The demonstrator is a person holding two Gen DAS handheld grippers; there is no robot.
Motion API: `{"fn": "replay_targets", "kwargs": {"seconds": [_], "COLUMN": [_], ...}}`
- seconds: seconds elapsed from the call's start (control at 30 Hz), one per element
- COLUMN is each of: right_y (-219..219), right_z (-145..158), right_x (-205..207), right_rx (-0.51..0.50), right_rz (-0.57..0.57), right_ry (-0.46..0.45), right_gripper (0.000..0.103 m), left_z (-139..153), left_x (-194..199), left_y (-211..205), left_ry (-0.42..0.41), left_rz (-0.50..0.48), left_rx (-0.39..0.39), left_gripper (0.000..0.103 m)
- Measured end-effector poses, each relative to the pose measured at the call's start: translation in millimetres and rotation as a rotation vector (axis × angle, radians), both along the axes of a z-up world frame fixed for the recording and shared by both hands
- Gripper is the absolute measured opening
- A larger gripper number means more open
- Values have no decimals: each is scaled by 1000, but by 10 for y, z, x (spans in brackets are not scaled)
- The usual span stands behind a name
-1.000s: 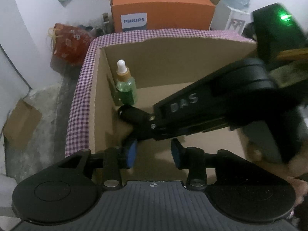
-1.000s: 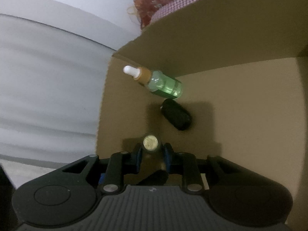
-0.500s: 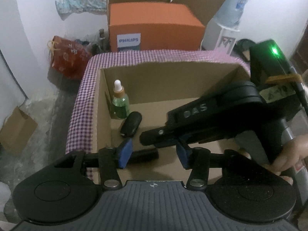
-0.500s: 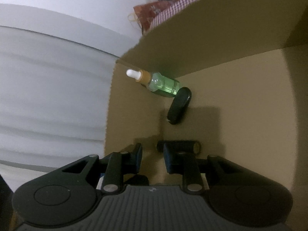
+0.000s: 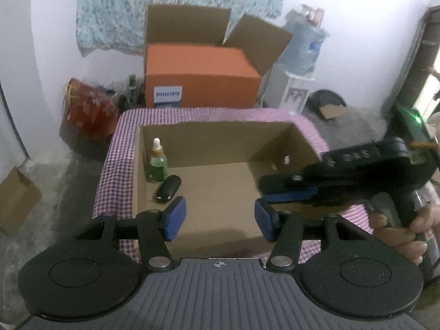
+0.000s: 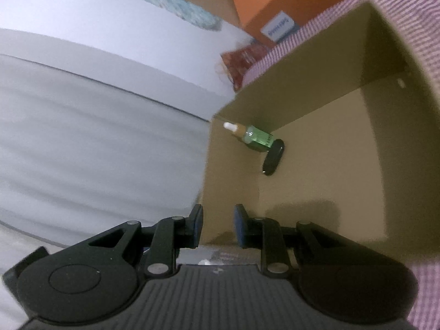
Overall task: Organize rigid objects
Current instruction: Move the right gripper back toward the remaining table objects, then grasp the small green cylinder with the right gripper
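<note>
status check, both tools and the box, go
Left tool open, empty, above the box's near edge. Right tool open, empty. Green dropper bottle upright in cardboard box corner, black case beside it. Nothing in the way.

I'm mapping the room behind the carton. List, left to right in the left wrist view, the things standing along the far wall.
Red patterned bag → orange cardboard box with a white label → clear blue water dispenser bottle → black dustpan-like object on the floor.

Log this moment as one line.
left gripper: open, empty | right gripper: open, empty | box: dropper bottle, black case in corner
</note>
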State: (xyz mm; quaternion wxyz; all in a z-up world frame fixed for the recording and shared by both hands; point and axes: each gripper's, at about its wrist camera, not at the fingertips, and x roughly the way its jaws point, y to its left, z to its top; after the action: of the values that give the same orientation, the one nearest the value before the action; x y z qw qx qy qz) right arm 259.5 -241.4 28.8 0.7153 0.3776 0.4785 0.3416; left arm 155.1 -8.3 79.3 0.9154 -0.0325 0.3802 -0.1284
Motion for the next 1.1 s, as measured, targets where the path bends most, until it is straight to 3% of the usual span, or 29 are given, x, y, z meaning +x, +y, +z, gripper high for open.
{"fn": "replay_targets", "kwargs": {"seconds": [0.23, 0.57, 0.77, 1.1], "right_y": [-465, -572, -499, -319], "right_z": [101, -294, -585, -812], "right_x": [-775, -1597, -1791, -1665], "right_rx": [45, -66, -142, -274], "right_rz": [-73, -178, -175, -194], "right_ry": [-88, -81, -15, -9], "right_gripper": [27, 27, 27, 27], "left_z": [-81, -679, -1018, -1256], "left_x": [-510, -924, -1042, -1114], "left_y": [21, -48, -70, -319], "left_ry": [-46, 39, 116, 107], "left_rz": [-15, -31, -52, -83], "left_rx": [-43, 9, 38, 92], "left_gripper": [65, 68, 68, 67]}}
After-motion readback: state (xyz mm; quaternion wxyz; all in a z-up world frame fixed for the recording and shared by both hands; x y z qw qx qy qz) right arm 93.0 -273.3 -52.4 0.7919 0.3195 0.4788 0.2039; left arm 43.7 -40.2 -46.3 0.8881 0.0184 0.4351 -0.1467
